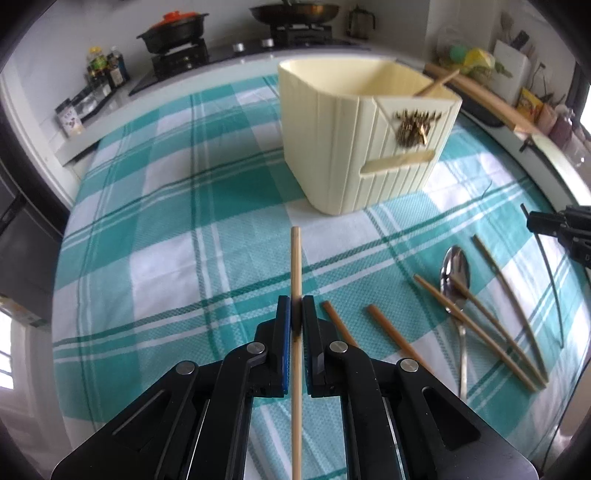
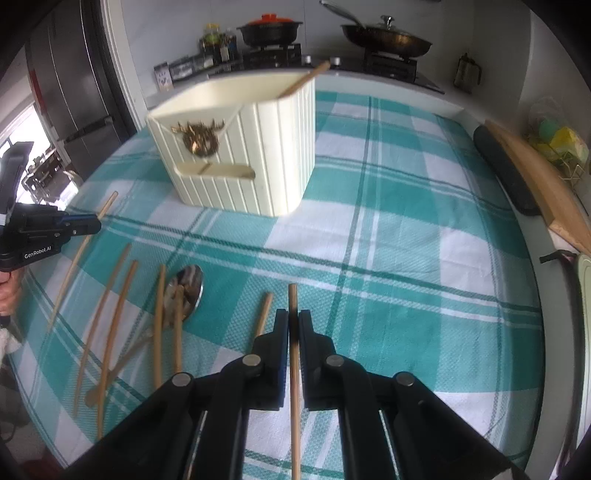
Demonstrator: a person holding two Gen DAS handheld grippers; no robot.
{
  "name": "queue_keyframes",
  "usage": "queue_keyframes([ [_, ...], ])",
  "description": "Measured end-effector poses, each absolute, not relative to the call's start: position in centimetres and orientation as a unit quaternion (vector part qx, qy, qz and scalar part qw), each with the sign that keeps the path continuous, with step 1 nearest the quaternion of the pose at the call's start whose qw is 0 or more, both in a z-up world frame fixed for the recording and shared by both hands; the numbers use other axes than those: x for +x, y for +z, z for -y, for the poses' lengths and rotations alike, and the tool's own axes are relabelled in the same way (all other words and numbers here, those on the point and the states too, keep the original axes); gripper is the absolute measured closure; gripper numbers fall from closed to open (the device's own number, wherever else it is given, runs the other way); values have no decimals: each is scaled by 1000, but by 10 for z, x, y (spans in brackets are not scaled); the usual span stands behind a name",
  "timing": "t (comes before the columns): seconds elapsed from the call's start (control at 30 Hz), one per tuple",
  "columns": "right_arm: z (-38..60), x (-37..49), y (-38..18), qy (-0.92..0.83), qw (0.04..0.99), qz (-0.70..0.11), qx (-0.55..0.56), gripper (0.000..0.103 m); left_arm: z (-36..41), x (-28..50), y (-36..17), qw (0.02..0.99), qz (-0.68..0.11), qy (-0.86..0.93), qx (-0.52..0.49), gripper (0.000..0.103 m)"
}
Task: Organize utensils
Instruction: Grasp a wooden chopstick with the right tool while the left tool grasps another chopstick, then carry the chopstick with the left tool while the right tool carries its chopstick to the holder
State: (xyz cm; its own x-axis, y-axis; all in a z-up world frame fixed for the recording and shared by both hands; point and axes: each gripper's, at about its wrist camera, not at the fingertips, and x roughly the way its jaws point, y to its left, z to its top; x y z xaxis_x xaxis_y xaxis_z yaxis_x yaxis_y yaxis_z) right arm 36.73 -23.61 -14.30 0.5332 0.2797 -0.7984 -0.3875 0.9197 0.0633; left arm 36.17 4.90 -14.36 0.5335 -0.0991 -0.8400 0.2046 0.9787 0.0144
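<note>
The left claw (image 1: 295,314) holds one chopstick (image 1: 295,266) tightly, and the right claw (image 2: 293,325) holds another chopstick (image 2: 293,306). One stick already leans inside the cream holder (image 1: 332,147) at the upper middle. Several loose chopsticks (image 1: 476,332) and a spoon (image 1: 455,273) wait on the counter (image 1: 184,221) (lower right). The inside of the holder is mostly hidden.

1. A home kitchen: a gas stove (image 2: 332,59) carries a black pot (image 2: 269,31) and a frying pan (image 2: 388,40).
2. Sauce bottles (image 1: 107,68) stand beside it.
3. A checked cloth (image 2: 406,221) covers the tabletop.
</note>
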Motion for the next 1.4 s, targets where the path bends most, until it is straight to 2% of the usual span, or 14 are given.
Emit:
queue_keyframes([
  [0.27, 263, 305, -68, 202, 918, -340, -18, 98, -82, 303, -64, 917, -387, -97, -5, 99],
  [0.67, 273, 246, -19, 195, 954, -227, 31, 98, -90, 255, -25, 938, -322, -117, -46, 99],
  [1.4, 273, 245, 9, 201, 960, -191, 32, 98, -86, 244, -9, 940, -308, -138, -56, 99],
])
